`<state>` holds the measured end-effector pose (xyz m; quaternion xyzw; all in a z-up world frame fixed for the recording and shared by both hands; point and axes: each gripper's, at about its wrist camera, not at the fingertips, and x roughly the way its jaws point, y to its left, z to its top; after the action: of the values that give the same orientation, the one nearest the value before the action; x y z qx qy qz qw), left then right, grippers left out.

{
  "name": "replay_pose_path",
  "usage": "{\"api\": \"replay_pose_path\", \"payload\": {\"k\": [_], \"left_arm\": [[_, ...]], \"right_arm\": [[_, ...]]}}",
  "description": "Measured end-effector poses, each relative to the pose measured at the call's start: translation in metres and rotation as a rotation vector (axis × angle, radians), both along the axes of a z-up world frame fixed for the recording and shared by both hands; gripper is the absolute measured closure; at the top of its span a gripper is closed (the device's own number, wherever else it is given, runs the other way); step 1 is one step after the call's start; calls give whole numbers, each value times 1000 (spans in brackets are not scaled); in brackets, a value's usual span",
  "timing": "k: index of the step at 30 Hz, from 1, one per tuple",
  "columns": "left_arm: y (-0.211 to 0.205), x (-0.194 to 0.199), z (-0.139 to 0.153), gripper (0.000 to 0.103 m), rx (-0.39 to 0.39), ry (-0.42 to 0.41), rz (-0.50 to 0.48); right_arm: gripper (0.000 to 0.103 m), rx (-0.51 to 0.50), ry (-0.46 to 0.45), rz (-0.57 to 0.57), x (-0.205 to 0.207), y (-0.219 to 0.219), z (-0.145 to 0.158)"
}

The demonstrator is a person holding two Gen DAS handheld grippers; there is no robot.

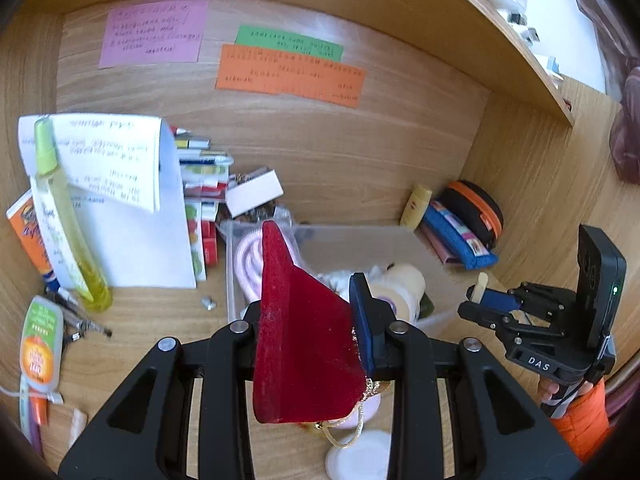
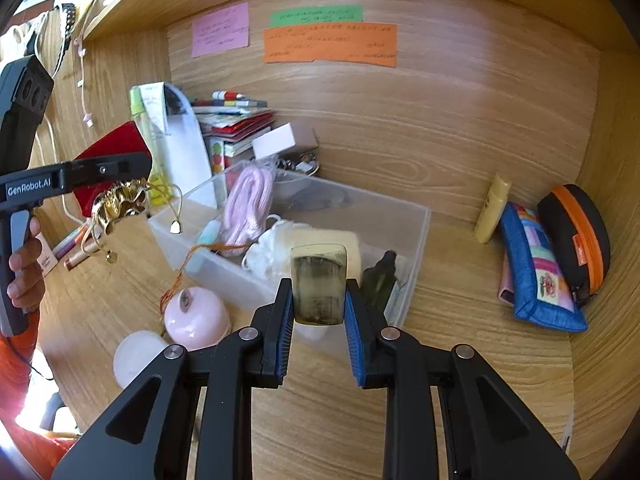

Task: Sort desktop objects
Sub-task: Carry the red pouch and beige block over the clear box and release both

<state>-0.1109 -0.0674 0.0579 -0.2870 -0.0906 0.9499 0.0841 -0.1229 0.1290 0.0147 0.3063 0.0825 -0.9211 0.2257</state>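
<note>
My left gripper (image 1: 316, 316) is shut on a red velvet pouch (image 1: 296, 340) with gold trim and cord, held above the desk left of the clear plastic bin (image 1: 400, 240). The pouch (image 2: 110, 152) and left gripper (image 2: 120, 168) also show in the right wrist view, gold ribbon (image 2: 120, 204) dangling. My right gripper (image 2: 318, 300) is shut on a small yellowish translucent piece (image 2: 318, 284), held over the near rim of the bin (image 2: 416, 240). The right gripper (image 1: 484, 296) shows at the right in the left wrist view. The bin holds a pink cord (image 2: 248, 204) and white fluffy items (image 2: 276, 252).
A pink round case (image 2: 198, 318) and white disc (image 2: 138, 356) lie left of the bin. Papers, a yellow-green spray bottle (image 1: 68, 216), books and tubes crowd the left. A blue pouch (image 2: 536, 264), black-orange case (image 2: 576, 232) and small yellow bottle (image 2: 492, 208) sit at the right. Wooden walls enclose the desk.
</note>
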Motion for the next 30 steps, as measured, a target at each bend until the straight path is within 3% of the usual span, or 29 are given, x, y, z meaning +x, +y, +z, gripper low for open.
{"api": "replay_pose_path", "payload": {"k": [6, 15, 22, 25, 27, 30], "left_arm": [[-3, -20, 0, 72, -11, -2, 11], [-12, -63, -35, 72, 23, -119, 11], [-6, -76, -59, 72, -33, -185, 34], [-2, -75, -60, 63, -68, -184, 47], [-1, -74, -60, 51, -85, -174, 59], [2, -71, -57, 45, -104, -164, 67]], "right_arm": [[81, -12, -13, -17, -21, 6, 0], [81, -19, -64, -45, -42, 11, -13], [81, -18, -92, -49, -48, 13, -24], [81, -8, -92, -39, -47, 12, -27], [81, -1, -84, -39, -45, 11, -27], [81, -1, -84, -34, -44, 11, -26]]}}
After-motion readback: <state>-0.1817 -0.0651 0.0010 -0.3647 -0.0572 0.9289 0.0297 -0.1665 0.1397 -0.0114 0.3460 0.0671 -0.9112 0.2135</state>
